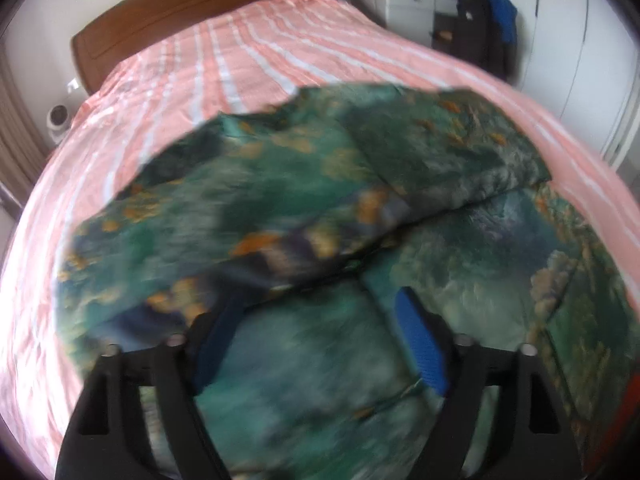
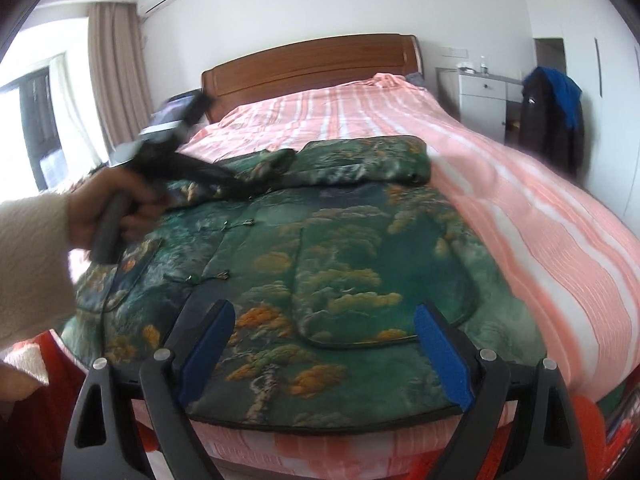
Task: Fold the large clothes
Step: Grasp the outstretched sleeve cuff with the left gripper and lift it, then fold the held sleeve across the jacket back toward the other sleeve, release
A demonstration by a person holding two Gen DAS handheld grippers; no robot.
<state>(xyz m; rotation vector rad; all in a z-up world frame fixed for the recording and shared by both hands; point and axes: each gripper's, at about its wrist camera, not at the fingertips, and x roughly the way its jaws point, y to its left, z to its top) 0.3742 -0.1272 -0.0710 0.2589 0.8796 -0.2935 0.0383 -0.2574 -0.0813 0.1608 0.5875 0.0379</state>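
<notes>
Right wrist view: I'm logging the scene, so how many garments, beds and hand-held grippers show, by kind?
Green landscape-print padded garment: 1
Bed with pink striped cover: 1
Hand-held grippers: 2, the left hand-held gripper and the right hand-held gripper
Dark and blue clothes hanging by the wall: 1 heap
Total: 5

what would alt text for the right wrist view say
A green landscape-print padded jacket lies partly folded on a pink striped bed. The open right tool hovers over its near hem, while a hand holds the left tool over the far fold.
</notes>
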